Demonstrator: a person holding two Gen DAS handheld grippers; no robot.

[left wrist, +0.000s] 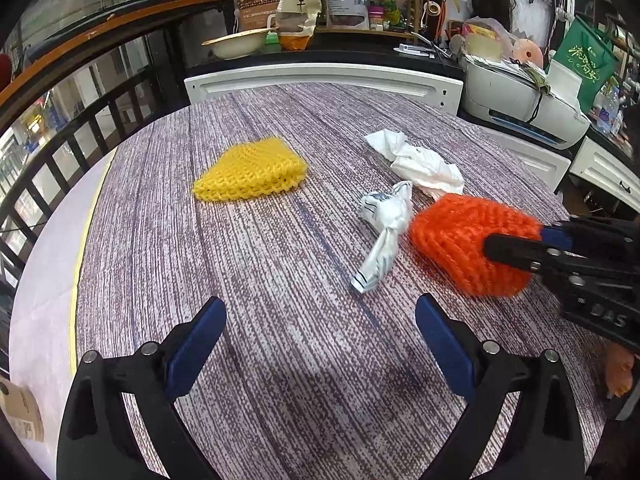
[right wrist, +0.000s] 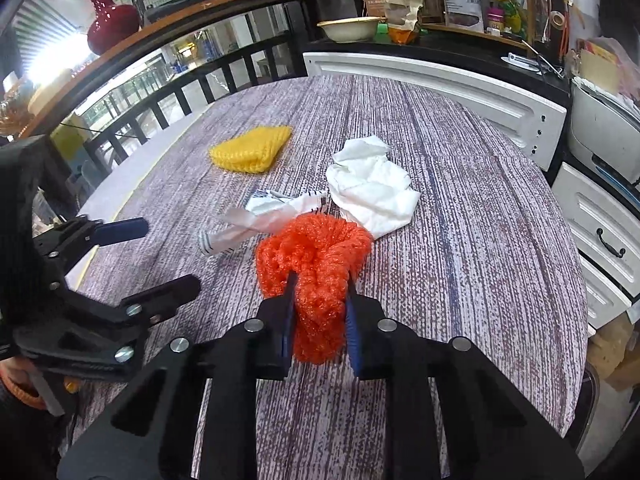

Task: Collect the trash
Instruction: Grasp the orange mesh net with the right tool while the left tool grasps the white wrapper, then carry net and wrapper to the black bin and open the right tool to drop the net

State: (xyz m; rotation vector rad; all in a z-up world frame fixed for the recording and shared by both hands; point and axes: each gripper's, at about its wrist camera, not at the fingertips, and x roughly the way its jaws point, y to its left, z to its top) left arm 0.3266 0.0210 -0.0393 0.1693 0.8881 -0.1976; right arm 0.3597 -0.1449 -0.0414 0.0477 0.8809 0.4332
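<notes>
Right wrist: wrapper (right wrist: 256,220) partly behind orange net (right wrist: 316,276)

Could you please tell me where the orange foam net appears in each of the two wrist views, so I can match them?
Left wrist view: the orange foam net sits right of centre, clamped by the right gripper entering from the right edge.
Right wrist view: it is at lower centre, between the gripper's own fingers.
Shared landmark: the yellow foam net lies farther back on the left in both.
</notes>
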